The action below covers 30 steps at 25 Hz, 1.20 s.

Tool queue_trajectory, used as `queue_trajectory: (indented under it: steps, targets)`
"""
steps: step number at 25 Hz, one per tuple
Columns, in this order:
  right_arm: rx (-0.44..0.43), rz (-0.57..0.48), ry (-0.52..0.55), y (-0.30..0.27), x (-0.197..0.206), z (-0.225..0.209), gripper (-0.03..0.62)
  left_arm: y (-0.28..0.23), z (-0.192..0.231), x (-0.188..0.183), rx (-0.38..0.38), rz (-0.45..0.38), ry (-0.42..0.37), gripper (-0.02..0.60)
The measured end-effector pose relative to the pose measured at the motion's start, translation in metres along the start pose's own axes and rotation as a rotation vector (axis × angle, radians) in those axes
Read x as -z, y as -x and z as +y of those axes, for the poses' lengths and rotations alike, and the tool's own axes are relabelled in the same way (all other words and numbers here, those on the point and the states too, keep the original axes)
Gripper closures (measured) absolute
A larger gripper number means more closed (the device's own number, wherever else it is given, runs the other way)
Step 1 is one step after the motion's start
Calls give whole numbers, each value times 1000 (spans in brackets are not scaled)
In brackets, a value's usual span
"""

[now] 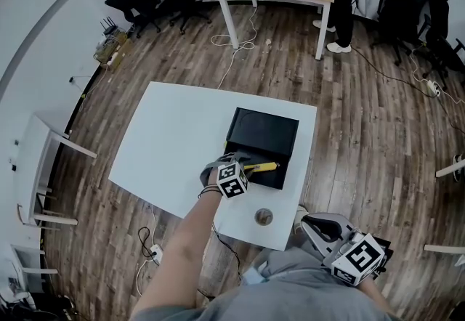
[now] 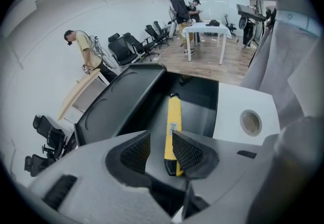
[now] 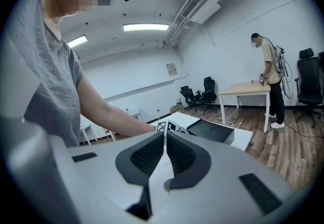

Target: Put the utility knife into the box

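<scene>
Here one yellow utility knife (image 2: 174, 109) lies flat on the floor of the single black box (image 1: 263, 131), in the tray half at the box's 6 o'clock side, its lid propped open toward 12. The knife carries one small white label (image 2: 172, 126); its print is too small to read. The left tongs (image 2: 161, 148) hang over the tray with their pads apart, the knife's near end showing in the gap beside the right pad, not pinched. The right tongs (image 3: 165, 153) sit off the white desk (image 1: 171, 145) at its 4 o'clock corner, pads drawn together on nothing. Each of the two bears one cube of black-and-white square markers. One round hole (image 1: 264, 217) sits at 6 o'clock from the box.
</scene>
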State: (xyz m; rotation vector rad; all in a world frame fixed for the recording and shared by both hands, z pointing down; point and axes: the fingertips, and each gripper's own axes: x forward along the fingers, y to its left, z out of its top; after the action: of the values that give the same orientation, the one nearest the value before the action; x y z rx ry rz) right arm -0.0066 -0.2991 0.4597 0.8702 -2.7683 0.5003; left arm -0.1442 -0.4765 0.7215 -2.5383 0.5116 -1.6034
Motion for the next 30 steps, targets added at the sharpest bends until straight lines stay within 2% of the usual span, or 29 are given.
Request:
queue_trajectory:
  steps: [4, 13, 23, 30]
  targets:
    - [-13, -6, 5, -2, 0, 6, 560, 13, 0, -12, -12, -58, 38, 459]
    - [-18, -11, 21, -2, 0, 16, 560, 24, -1, -12, -34, -83, 92, 460]
    - [-45, -29, 38, -6, -4, 32, 560, 64, -5, -25, -110, -194, 231, 462]
    - [-70, -37, 52, -8, -5, 44, 560, 95, -13, -33, -158, -318, 366, 515]
